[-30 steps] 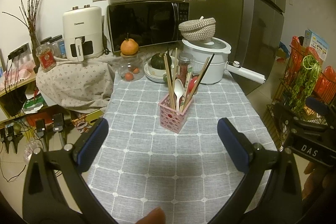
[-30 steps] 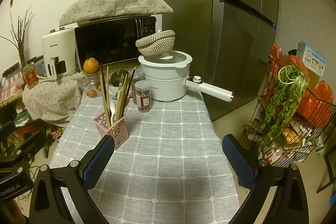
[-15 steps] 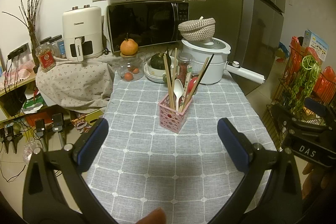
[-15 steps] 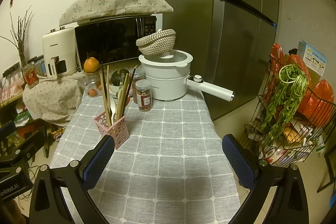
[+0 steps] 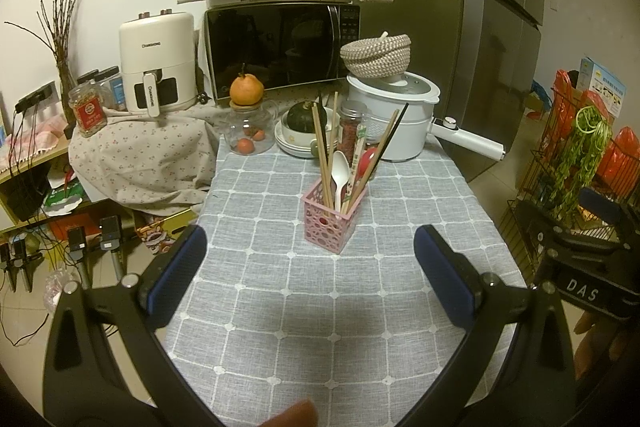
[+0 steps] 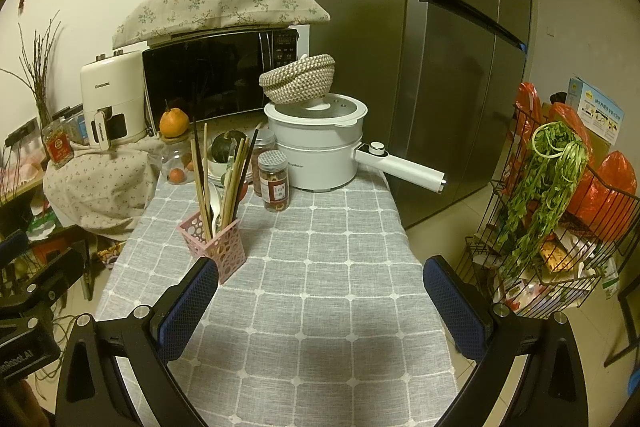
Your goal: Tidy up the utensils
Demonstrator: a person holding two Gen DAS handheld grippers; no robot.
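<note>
The chopsticks [image 5: 320, 147] and spoon [image 5: 341, 173] stand in the pink holder [image 5: 330, 217] mid-table, so the sorting looks done. The left gripper [image 5: 308, 271] and right gripper [image 6: 320, 303] hover near, jaws apart, empty.

Left wrist view sits low over the near end of the grey checked table [image 5: 320, 307], facing along it toward the microwave [image 5: 280, 47] and wall, pink utensil basket [image 5: 330, 223] near centre, fairly close. Right wrist view looks the same way from further right, basket [image 6: 218, 243] now lower left, fridge [image 6: 420, 47] and wire rack [image 6: 560, 247] filling the right. Both share table, basket, white pot [image 6: 320, 147] and microwave.
</note>
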